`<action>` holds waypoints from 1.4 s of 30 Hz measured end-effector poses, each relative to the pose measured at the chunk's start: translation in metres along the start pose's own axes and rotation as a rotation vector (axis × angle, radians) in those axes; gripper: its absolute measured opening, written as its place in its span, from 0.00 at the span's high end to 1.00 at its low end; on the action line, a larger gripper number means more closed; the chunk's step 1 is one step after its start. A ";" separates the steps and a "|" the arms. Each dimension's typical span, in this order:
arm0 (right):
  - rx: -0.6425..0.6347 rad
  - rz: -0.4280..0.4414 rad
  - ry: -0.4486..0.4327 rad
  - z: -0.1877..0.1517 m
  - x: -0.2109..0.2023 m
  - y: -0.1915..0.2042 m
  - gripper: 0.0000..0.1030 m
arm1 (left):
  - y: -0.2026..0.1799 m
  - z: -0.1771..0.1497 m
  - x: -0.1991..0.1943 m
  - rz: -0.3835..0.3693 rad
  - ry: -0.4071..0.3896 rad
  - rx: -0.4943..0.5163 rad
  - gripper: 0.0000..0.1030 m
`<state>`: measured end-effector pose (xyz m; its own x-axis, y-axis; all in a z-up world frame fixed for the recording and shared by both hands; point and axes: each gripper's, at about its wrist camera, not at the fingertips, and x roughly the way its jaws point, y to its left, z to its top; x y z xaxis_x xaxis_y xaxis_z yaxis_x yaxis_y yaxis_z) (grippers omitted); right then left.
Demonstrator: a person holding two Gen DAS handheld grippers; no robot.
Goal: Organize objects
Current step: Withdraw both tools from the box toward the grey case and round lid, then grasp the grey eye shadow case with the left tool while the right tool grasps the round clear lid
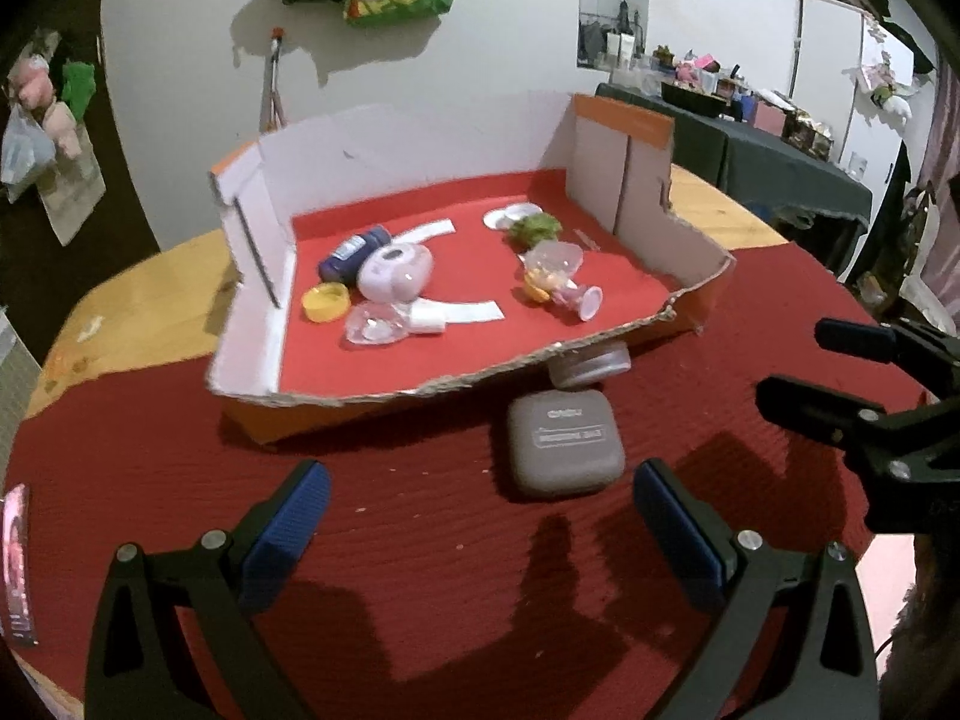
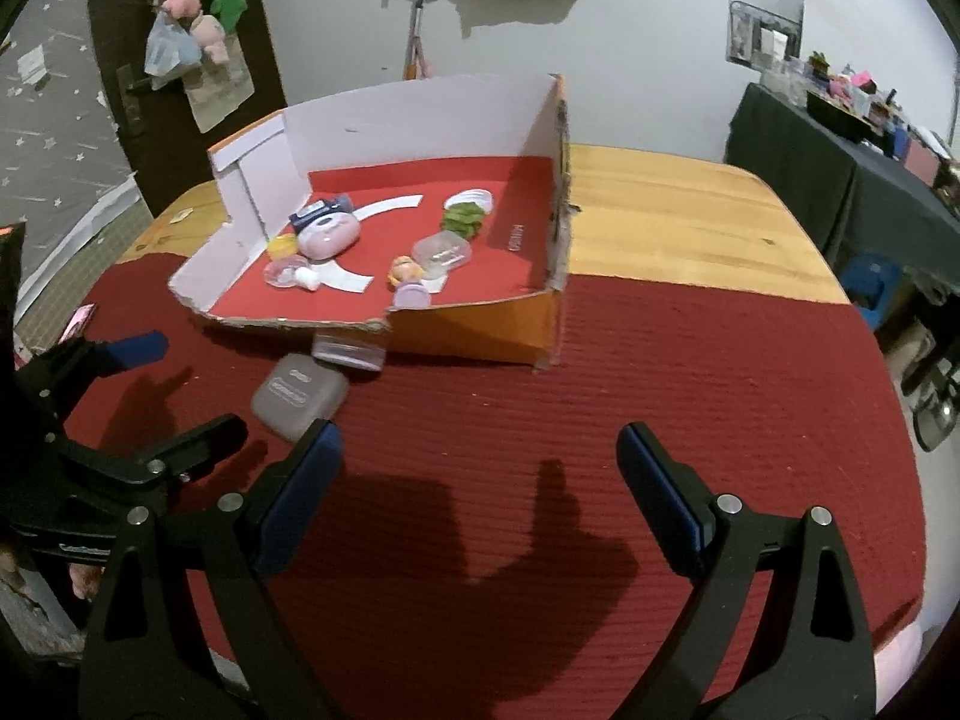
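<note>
On the red mat: a grey square case point(image 1: 564, 450) lies flat, outside the cardboard tray point(image 1: 252, 354) and near its torn front edge.
Small tub: a clear lidded pot point(image 1: 589, 367) sits touching the tray's front wall, just beyond the grey square case.
Left gripper point(image 1: 480, 504): fingers spread wide, nothing between them, hovering over the mat with the case just ahead, nearer its right finger.
Right gripper point(image 2: 480, 468): likewise spread and empty, above bare mat to the right of the case.
Tray contents: a lilac egg-shaped gadget point(image 1: 396, 272) leaning against a dark blue bottle point(image 1: 351, 253), a yellow cap point(image 1: 326, 303), a clear capsule half point(image 1: 375, 324), a small doll figure point(image 1: 555, 285) and a green clump point(image 1: 534, 228), possibly a toy leaf, though it is blurred.
Table point(image 2: 678, 210): bare wood shows beyond the mat.
</note>
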<state>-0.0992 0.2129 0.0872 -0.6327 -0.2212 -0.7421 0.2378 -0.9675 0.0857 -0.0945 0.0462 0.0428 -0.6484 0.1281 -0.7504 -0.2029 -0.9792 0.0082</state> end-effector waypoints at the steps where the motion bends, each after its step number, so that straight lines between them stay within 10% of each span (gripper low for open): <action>1: 0.004 -0.002 0.002 0.000 0.000 -0.002 0.09 | -0.001 0.001 0.005 -0.009 0.009 -0.007 0.00; 25: -0.051 0.033 0.093 0.004 0.049 0.033 0.09 | 0.041 -0.014 0.026 0.027 0.062 -0.066 0.00; 42: -0.175 0.008 0.097 0.008 0.078 0.059 0.14 | 0.037 -0.007 0.033 -0.097 0.065 0.121 0.03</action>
<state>-0.1399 0.1373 0.0396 -0.5584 -0.2076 -0.8032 0.3719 -0.9281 -0.0186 -0.1180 0.0127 0.0137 -0.5737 0.2066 -0.7926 -0.3517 -0.9360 0.0106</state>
